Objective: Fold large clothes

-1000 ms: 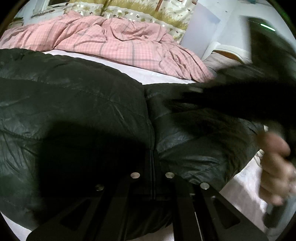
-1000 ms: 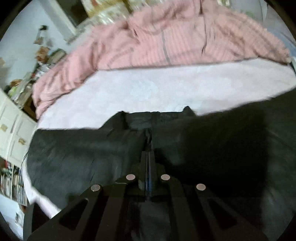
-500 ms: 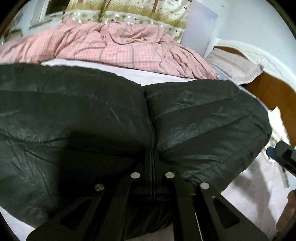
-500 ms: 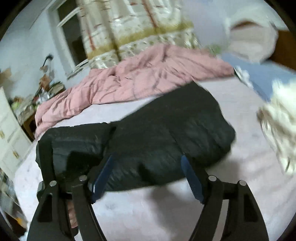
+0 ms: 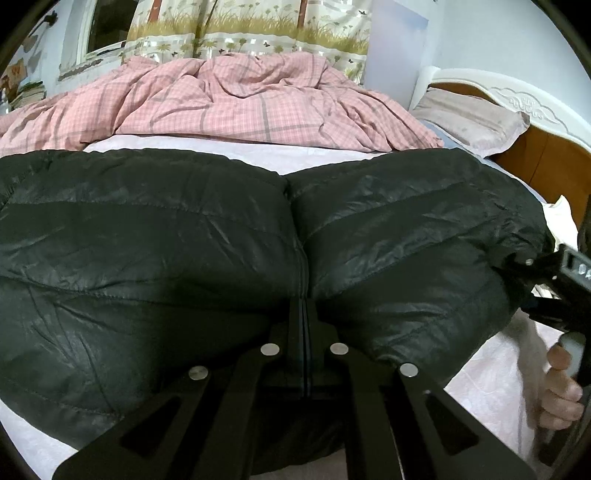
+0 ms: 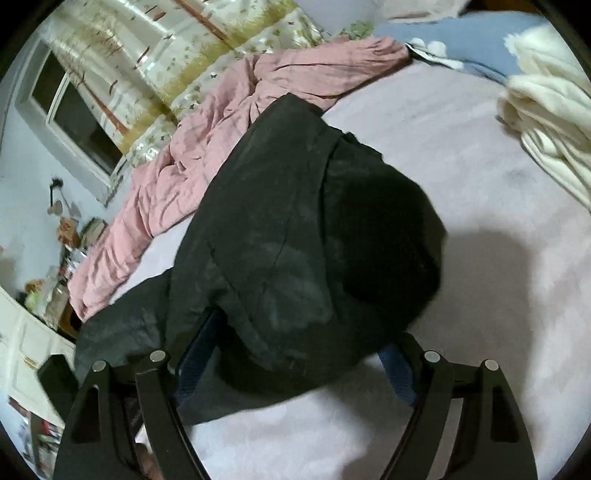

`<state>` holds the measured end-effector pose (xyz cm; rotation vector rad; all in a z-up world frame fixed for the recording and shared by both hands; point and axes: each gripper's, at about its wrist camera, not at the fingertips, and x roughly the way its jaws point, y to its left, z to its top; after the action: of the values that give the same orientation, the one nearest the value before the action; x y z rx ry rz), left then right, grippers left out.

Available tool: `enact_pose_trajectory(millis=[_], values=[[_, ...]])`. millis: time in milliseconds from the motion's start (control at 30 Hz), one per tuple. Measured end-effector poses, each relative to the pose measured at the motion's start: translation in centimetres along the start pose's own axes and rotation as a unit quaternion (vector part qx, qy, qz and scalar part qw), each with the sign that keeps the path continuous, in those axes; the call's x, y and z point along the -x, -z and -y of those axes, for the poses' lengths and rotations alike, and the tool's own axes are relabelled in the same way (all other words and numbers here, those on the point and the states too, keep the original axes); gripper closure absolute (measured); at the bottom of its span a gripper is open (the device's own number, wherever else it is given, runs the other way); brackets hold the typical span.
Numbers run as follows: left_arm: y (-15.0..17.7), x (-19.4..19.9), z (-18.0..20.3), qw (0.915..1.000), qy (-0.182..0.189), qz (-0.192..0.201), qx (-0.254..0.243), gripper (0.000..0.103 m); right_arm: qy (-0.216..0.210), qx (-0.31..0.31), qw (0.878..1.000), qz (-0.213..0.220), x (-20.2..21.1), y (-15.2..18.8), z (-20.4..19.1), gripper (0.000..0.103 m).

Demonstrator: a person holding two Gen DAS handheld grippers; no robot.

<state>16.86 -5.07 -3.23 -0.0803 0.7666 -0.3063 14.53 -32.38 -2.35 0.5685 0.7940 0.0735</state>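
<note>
A black puffer jacket [image 5: 221, 251] lies folded on the pale pink bed sheet [image 5: 480, 373]. My left gripper [image 5: 303, 317] is shut on the jacket's near edge at its middle seam. In the right wrist view the jacket [image 6: 295, 240] is a thick dark bundle. My right gripper [image 6: 295, 354] is open, its blue-padded fingers either side of the bundle's near end. The right gripper also shows at the right edge of the left wrist view [image 5: 554, 291], at the jacket's right end, with the hand holding it.
A rumpled pink checked duvet [image 5: 240, 99] lies across the far side of the bed. A pillow [image 5: 476, 118] and wooden headboard [image 5: 546, 155] are at the right. A cream garment [image 6: 550, 122] lies on the sheet. Curtains [image 5: 251, 29] hang behind.
My right gripper let go of the jacket, opened, and moved round to its right end, closing in on the bundle. The left gripper kept its hold and barely moved.
</note>
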Motion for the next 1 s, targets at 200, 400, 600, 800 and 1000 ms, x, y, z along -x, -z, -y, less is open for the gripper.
enact_pose_trajectory(millis=[200, 400, 600, 800, 1000], values=[[0.0, 0.2, -0.1, 0.9999, 0.007, 0.004, 0.007, 0.1, 0.022, 0.043, 0.998, 0.03, 0.0, 0.4, -1.2, 0.036], [0.0, 0.7, -0.2, 0.9996, 0.023, 0.014, 0.009, 0.1, 0.036, 0.081, 0.994, 0.062, 1.4, 1.0, -2.5, 0.062], [0.3, 4.3, 0.3, 0.9975, 0.051, 0.048, 0.0, 0.04, 0.026, 0.1, 0.992, 0.074, 3.7, 1.7, -3.2, 0.076], [2.5, 10.7, 0.7, 0.9944, -0.001, 0.105, -0.007, 0.012, 0.028, 0.129, 0.989, 0.06, 7.6, 3.1, -1.5, 0.076], [2.5, 14.9, -3.3, 0.9887, -0.039, 0.141, 0.03, 0.011, 0.077, 0.146, 0.983, 0.083, 12.6, 1.9, 2.5, 0.076]])
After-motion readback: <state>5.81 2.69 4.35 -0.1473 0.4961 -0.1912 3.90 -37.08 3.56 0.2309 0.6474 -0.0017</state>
